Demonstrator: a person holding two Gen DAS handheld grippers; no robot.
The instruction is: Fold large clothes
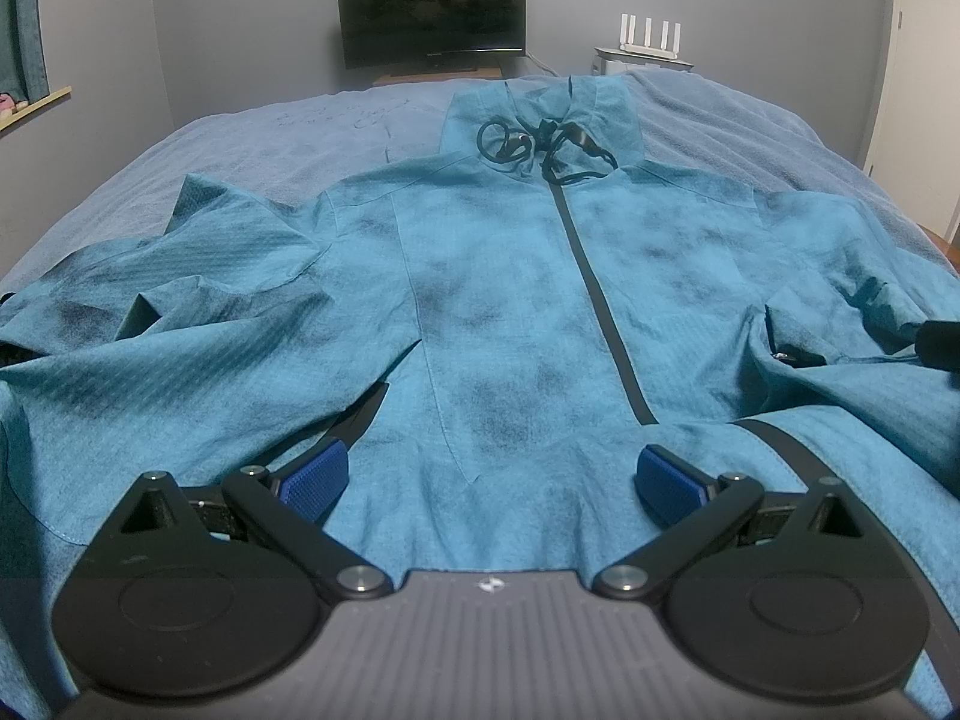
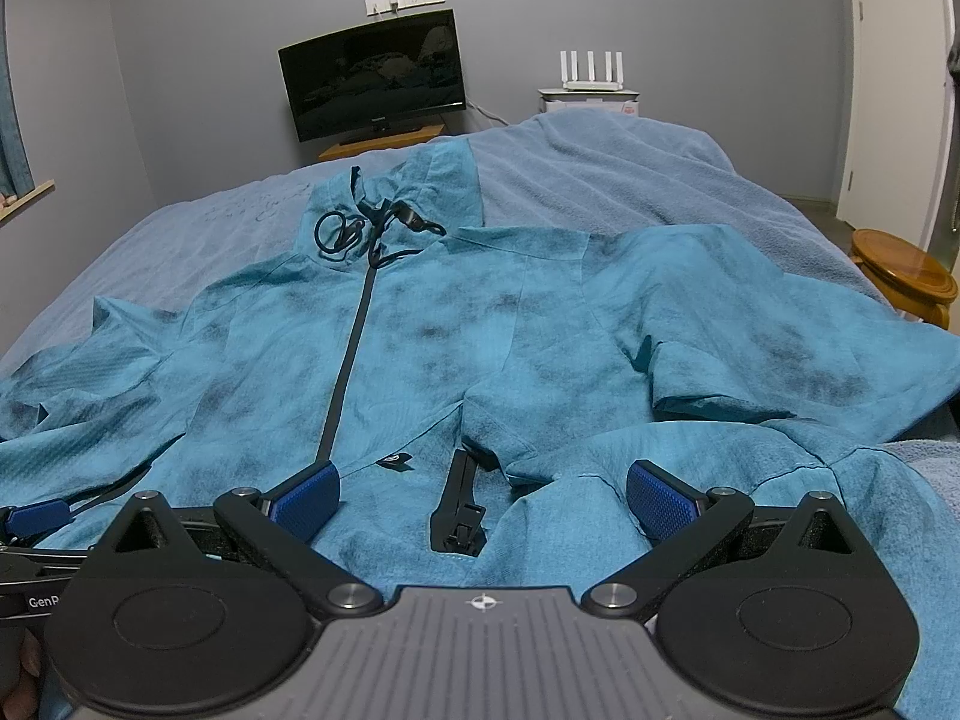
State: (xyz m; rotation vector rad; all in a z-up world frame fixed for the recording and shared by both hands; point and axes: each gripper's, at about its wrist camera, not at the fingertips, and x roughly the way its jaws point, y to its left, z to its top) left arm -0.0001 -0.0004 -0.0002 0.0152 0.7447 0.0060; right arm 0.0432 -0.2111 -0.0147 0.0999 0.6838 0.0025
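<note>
A large teal hooded jacket [image 1: 492, 300] lies front-up on the bed, its dark zipper [image 1: 600, 300] running toward me and its hood cords [image 1: 540, 147] coiled at the collar. Both sleeves lie crumpled at the sides. My left gripper [image 1: 492, 480] hovers open over the hem, nothing between its blue pads [image 1: 315, 477]. In the right wrist view the same jacket [image 2: 480, 348] spreads out, and my right gripper [image 2: 483, 495] stands open above the hem near a black zipper end [image 2: 459, 507]. The left gripper's blue pad [image 2: 39, 516] shows at the far left.
The bed [image 1: 270, 138] has a blue-grey blanket, bunched at the far right [image 2: 630, 168]. A dark monitor [image 1: 432, 12] and a white router [image 2: 594, 69] stand by the far wall. A round wooden stool [image 2: 906, 273] stands beside the bed on the right.
</note>
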